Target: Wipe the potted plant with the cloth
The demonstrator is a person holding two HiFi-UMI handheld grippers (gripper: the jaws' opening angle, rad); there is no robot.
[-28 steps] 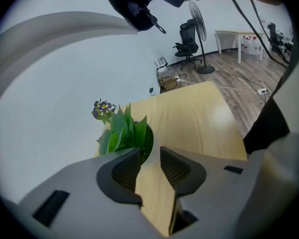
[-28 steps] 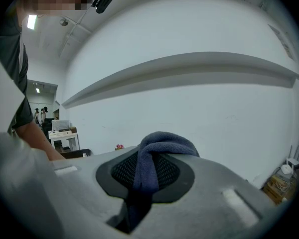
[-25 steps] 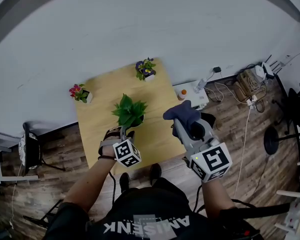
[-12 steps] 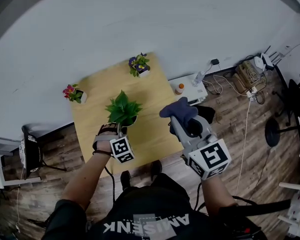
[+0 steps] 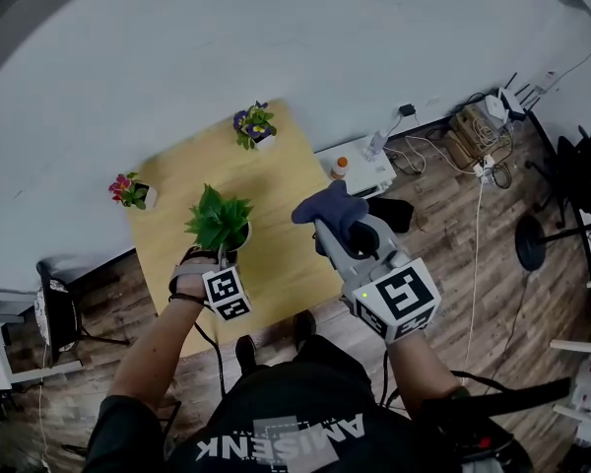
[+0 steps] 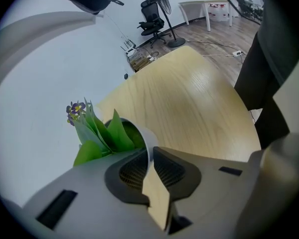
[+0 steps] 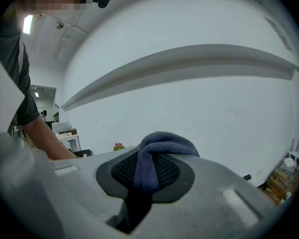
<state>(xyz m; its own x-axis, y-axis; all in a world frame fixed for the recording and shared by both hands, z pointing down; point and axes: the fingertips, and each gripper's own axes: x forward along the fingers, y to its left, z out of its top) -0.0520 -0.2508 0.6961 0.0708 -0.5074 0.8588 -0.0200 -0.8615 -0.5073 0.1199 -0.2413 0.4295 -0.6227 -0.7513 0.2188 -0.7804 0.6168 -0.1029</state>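
head view: the person stands at the near edge of a wooden table [image 5: 276, 235]. the left gripper [image 5: 221, 256] points steeply down at the potted plant [image 5: 220, 219], which stands near the middle of the table, and its tips meet the near side of the pot. the right gripper [image 5: 327, 229] is held above the table's right edge, well apart from the plant, with a dark blue cloth [image 5: 328, 208] bunched at its tips. two smaller flowering pots stand towards the back of the table: a purple-flowered pot [image 5: 253, 126] at the far corner and a pink-flowered pot [image 5: 130, 191] at the left edge.

left gripper view: the jaws have just been closing, and the thin white rim of the pot [image 6: 149, 142] stands between them, pinched by the two pads. green leaves [image 6: 105, 137] rise just left of the jaws, with the purple flowers behind them. the table top [image 6: 194, 103] fills the ground beyond.

right gripper view: the jaws are clamped on the cloth [image 7: 158, 148], which passes down between the pads and folds over above them. behind it lies a pale wall. the pink-flowered pot [image 7: 119, 146] shows small at the left, and the person's arm [image 7: 45, 136] crosses the left edge.
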